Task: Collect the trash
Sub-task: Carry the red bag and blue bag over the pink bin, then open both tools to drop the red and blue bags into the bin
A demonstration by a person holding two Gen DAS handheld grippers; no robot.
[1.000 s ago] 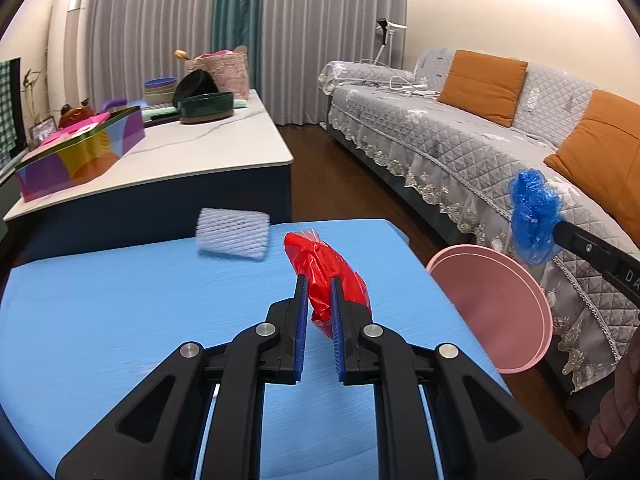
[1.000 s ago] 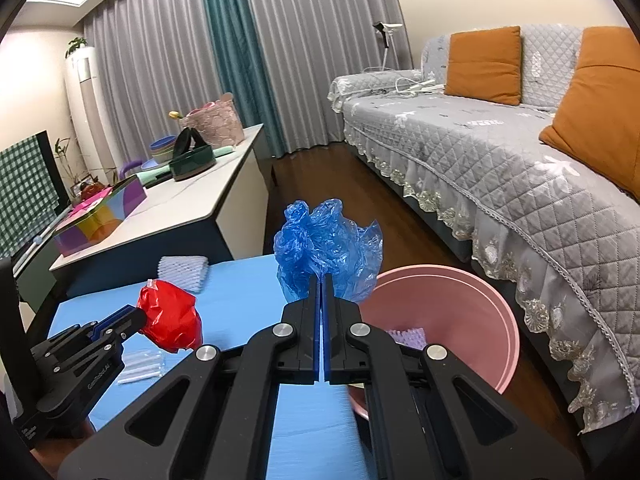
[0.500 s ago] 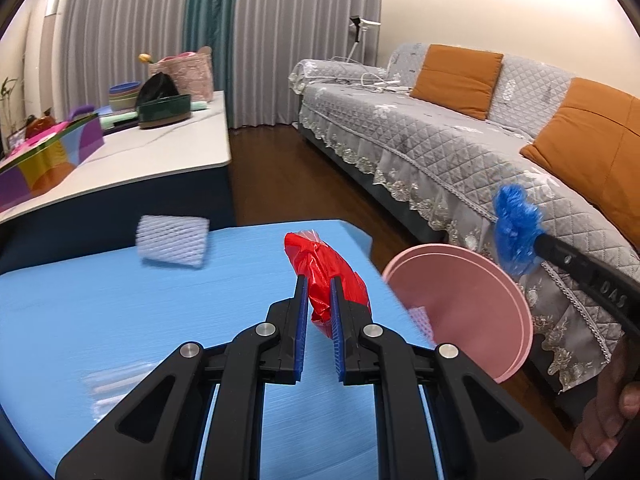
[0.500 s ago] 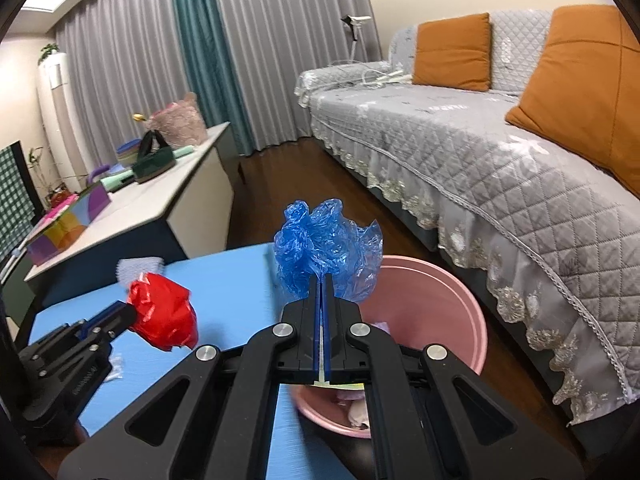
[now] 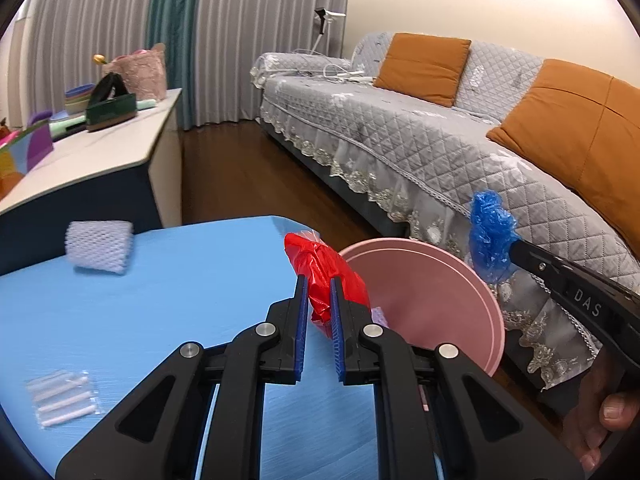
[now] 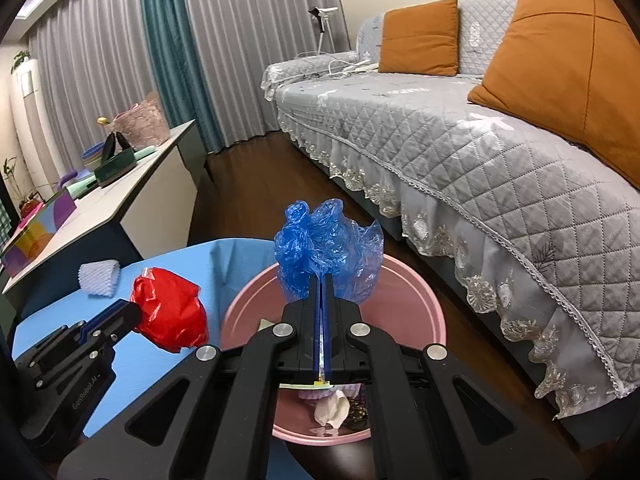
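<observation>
1. Left wrist view: my left tongs are clamped on a crumpled red plastic bag, held in the air over the right edge of the blue surface.
2. Just beyond the bag stands a pink bin on the floor beside the surface, in front of a grey sofa with orange cushions.
3. At the right, my right tongs reach in, closed on a crumpled blue plastic bag above the bin's far rim.
4. On the surface lie a white foam net sleeve near the far edge and a clear packet of white sticks at the near left.
5. Right wrist view: my right tongs are shut tight on the blue bag, directly above the open bin, which already holds paper and wrappers.
6. My left tongs hold the red bag just left of the bin's rim, over the surface; the net sleeve lies behind.
</observation>
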